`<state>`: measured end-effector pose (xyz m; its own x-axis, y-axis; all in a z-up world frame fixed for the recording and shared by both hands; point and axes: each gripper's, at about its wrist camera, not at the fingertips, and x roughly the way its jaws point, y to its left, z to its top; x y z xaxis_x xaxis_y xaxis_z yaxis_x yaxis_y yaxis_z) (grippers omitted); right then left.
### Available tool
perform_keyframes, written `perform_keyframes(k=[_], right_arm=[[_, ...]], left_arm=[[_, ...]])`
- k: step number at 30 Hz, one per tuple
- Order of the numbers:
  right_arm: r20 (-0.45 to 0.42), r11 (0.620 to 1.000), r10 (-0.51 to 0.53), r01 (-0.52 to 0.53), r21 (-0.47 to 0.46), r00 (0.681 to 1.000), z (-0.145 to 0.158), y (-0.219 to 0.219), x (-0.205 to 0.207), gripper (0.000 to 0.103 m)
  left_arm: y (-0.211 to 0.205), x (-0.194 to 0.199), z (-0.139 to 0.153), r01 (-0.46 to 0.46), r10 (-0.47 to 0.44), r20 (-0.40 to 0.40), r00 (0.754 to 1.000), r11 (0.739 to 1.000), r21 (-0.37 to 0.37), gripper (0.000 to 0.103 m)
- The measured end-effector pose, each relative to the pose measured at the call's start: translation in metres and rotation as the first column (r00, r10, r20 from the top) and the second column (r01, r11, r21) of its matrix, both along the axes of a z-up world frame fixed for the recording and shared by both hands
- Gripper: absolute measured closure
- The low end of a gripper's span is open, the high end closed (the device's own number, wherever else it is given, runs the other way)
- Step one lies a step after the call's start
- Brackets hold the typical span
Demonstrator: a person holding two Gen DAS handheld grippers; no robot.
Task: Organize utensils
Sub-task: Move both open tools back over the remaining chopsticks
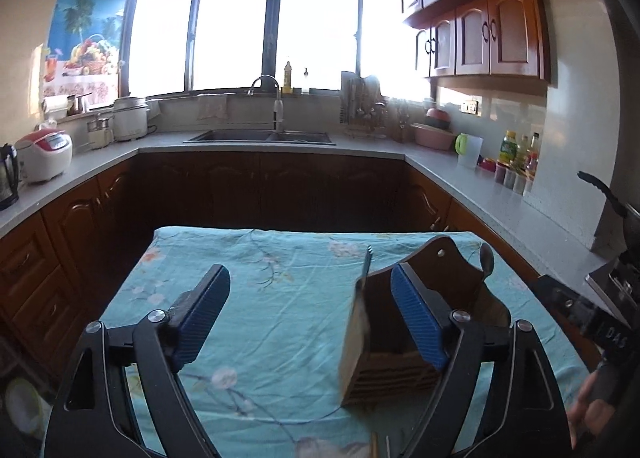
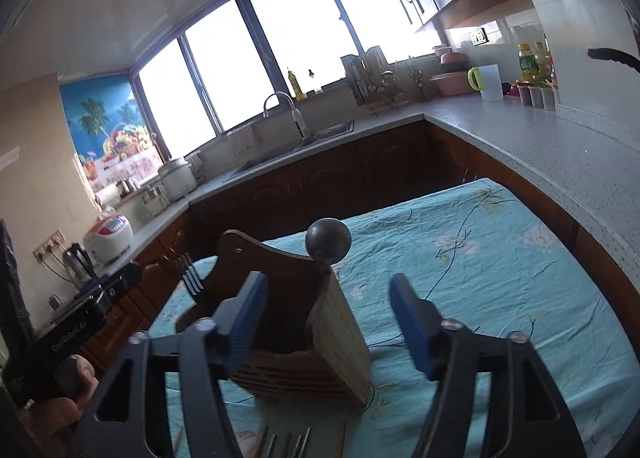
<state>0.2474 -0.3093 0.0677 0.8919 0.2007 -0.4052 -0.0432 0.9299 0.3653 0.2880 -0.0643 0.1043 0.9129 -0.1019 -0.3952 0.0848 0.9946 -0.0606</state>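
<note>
A brown wooden utensil box [image 1: 394, 342] stands on the blue flowered tablecloth [image 1: 260, 298], low and right of the middle in the left wrist view. A dark fork [image 1: 366, 266] pokes up at its left side and a round metal spoon [image 1: 486, 260] at its right. The left gripper [image 1: 310, 322] is wide open and holds nothing. The right gripper [image 2: 330, 322] is wide open and empty too. More utensils [image 2: 286, 444] are cut off at the bottom edge. The far left black tool reads "GenRobot.AI" [image 2: 74, 340].
</note>
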Motion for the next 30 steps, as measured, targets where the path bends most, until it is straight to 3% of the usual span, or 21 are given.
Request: perform_keyframes(k=[4,17,30], right_arm=[[0.029,1.000,0.004,-0.005,0.018,1.000,0.006,-0.001,-0.027,0.021],[0.004,1.000,0.021,-0.021,0.008,1.000,-0.011,0.013,-0.106,0.020],[-0.079,0.999,0.039,-0.041,-0.023,0.996,-0.045,0.028,-0.137,0.020]], left_arm=[[0.022,-0.028,-0.006,-0.014,0.014,-0.009,1.000,1.000,-0.017,0.011],[0.078,-0.115,-0.048,-0.077,0.065,-0.130,0.989,0.993,-0.092,0.010],[0.085,-0.136,-0.087,-0.088,0.069,-0.235,0.970,0.993,-0.073,0.010]])
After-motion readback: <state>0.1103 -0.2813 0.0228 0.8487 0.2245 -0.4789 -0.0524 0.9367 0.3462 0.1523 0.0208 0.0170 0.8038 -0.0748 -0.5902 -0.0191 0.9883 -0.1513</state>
